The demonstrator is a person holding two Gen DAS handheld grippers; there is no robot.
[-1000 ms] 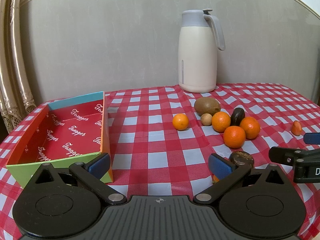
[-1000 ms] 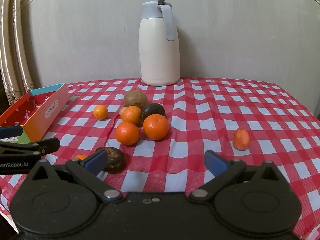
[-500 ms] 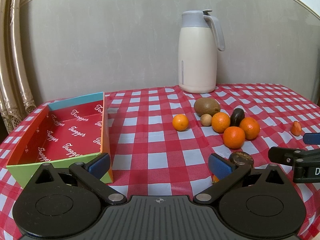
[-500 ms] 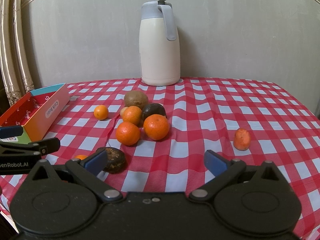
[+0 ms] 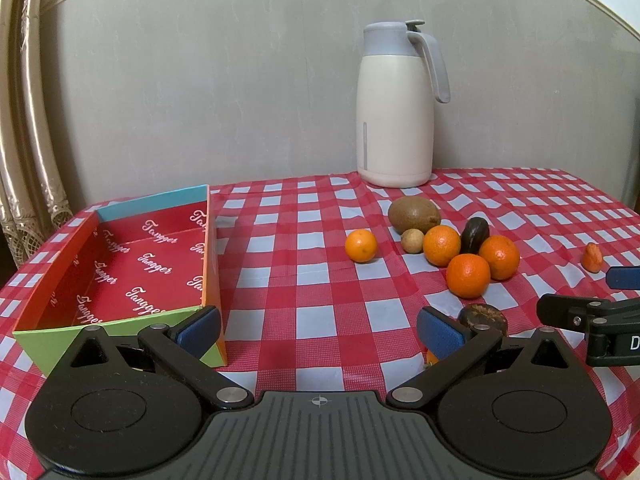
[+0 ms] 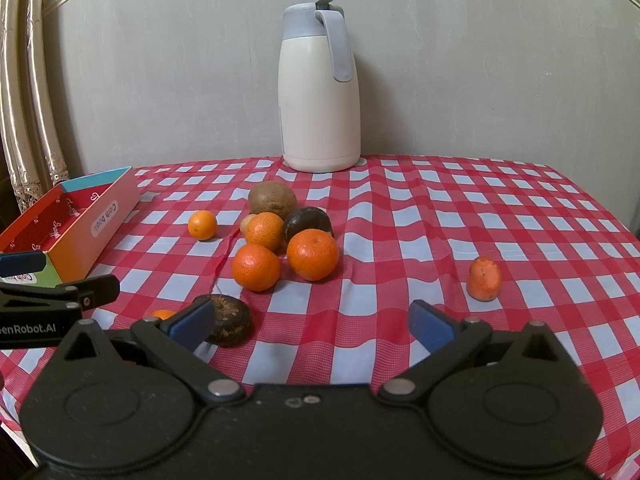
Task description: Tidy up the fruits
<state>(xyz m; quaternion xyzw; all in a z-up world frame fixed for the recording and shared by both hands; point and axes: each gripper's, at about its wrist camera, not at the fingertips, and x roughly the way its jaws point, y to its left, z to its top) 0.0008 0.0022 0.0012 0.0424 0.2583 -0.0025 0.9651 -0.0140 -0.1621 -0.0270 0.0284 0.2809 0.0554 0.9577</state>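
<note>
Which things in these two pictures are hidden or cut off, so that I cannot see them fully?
- Small orange fruit: right wrist view, mostly behind the right gripper's left finger; left wrist view, only a sliver beside the left gripper's finger.
- Dark wrinkled fruit: left wrist view, lower part covered by the finger linkage.
- Box: right wrist view, cut off by the left edge.
- Small tan fruit: right wrist view, mostly behind an orange.

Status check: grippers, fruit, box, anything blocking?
Left gripper and right gripper open, empty. Box empty; all fruit on the tablecloth, cluster around the kiwi. Nothing between fruit and box.
</note>
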